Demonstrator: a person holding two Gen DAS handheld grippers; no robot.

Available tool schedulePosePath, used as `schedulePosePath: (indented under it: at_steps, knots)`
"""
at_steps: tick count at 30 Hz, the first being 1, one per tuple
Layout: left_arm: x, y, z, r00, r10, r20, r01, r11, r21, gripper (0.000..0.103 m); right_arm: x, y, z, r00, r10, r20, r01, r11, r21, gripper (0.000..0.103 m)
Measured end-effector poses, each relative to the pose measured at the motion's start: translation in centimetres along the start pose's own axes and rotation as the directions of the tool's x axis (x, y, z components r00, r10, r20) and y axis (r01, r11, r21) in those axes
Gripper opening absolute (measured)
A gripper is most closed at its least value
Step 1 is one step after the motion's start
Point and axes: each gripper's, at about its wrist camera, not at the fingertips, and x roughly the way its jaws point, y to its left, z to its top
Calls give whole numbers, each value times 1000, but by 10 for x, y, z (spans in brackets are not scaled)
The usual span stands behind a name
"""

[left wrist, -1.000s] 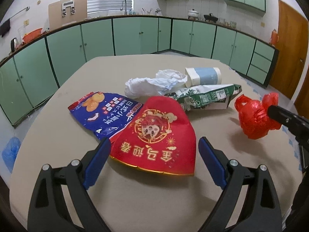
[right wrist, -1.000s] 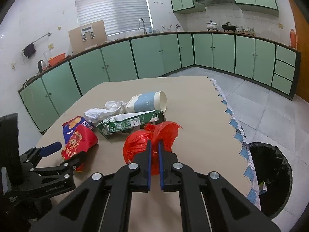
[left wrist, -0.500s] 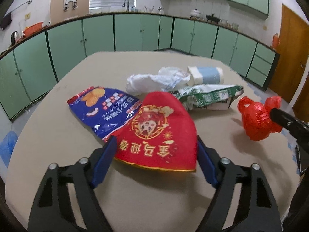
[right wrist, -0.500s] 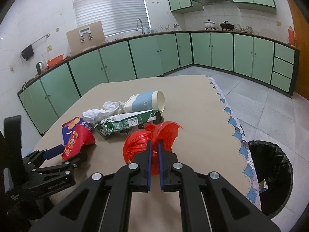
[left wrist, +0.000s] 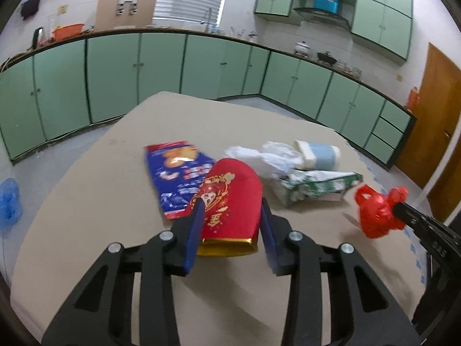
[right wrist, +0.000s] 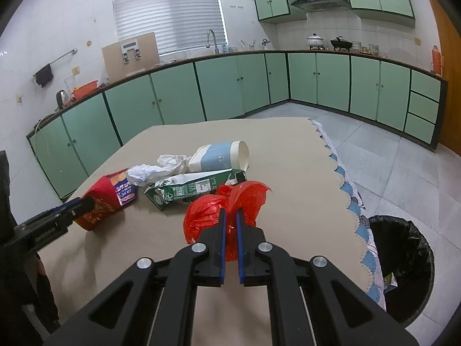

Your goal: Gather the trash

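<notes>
A red packet with gold print [left wrist: 230, 199] sits bowed into an arch between the blue pads of my left gripper [left wrist: 231, 204]. The jaws are closing and both pads press on its side edges. From the right wrist view the same red packet [right wrist: 98, 204] shows at the left gripper's tip, its front lifted off the table [right wrist: 288, 178]. My right gripper [right wrist: 230, 213] is shut on a crumpled red plastic bag [right wrist: 207, 210], held just above the table. That red plastic bag [left wrist: 374, 213] also shows at the right of the left wrist view.
A blue snack bag [left wrist: 175, 178], white crumpled plastic [left wrist: 259, 158], a tipped blue-and-white paper cup [left wrist: 319, 155] and a flattened green carton [left wrist: 314, 184] lie mid-table. A black-lined bin [right wrist: 400, 262] stands on the floor past the table's right edge. Green cabinets line the walls.
The left jaws have come in from wide apart onto the red packet's edges, and the flat packet has buckled upward. The left gripper has moved forward and tilted. The right gripper and its bag are unmoved.
</notes>
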Motion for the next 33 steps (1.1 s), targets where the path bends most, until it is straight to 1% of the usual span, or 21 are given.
schedulePosePath:
  at_steps: [3, 5, 6, 7, 9, 11, 16, 20, 25, 26, 29, 33]
  knots:
    - [5, 9, 6, 1000, 4, -12, -4, 1000, -26, 42, 0, 1, 0, 1000, -1, -1, 1, 1000, -6, 6]
    - [7, 12, 9, 1000, 7, -11, -7, 999, -35, 41, 0, 1, 0, 1000, -1, -2, 1, 1000, -7, 6]
    - [9, 13, 10, 1000, 6, -13, -6, 999, -34, 37, 0, 1, 0, 1000, -1, -1, 1, 1000, -7, 6]
    - [10, 13, 11, 1000, 5, -11, -6, 999, -33, 36, 0, 1, 0, 1000, -1, 0, 1, 1000, -8, 6]
    - [10, 13, 13, 1000, 4, -3, -4, 1000, -25, 29, 0, 1, 1, 1000, -2, 1, 2, 1000, -10, 6]
    - [8, 13, 15, 1000, 7, 10, -7, 1000, -24, 25, 0, 1, 2, 1000, -1, 4, 1, 1000, -9, 6]
    - [-2, 13, 21, 999, -23, 35, 25, 998, -53, 19, -6, 2, 6, 1000, 5, 24, -4, 1000, -14, 6]
    - [-12, 6, 25, 997, -48, 58, 50, 998, -44, 15, -18, 1, 13, 998, 8, 60, -7, 1000, -16, 6]
    - [-25, -10, 29, 992, -96, 83, 99, 995, -32, 12, -37, -4, 24, 995, 6, 103, -5, 1000, -15, 6]
    - [-29, -16, 30, 989, -115, 89, 117, 993, -19, 0, -40, -5, 26, 994, 1, 108, 0, 1000, -16, 6]
    - [-31, -34, 33, 986, -136, 93, 134, 991, 23, 0, -47, -11, 29, 994, -13, 110, 15, 1000, -11, 6]
    - [-26, -42, 26, 987, -150, 54, 148, 988, 40, 0, -49, -21, 23, 995, -24, 99, 24, 1000, 1, 6]
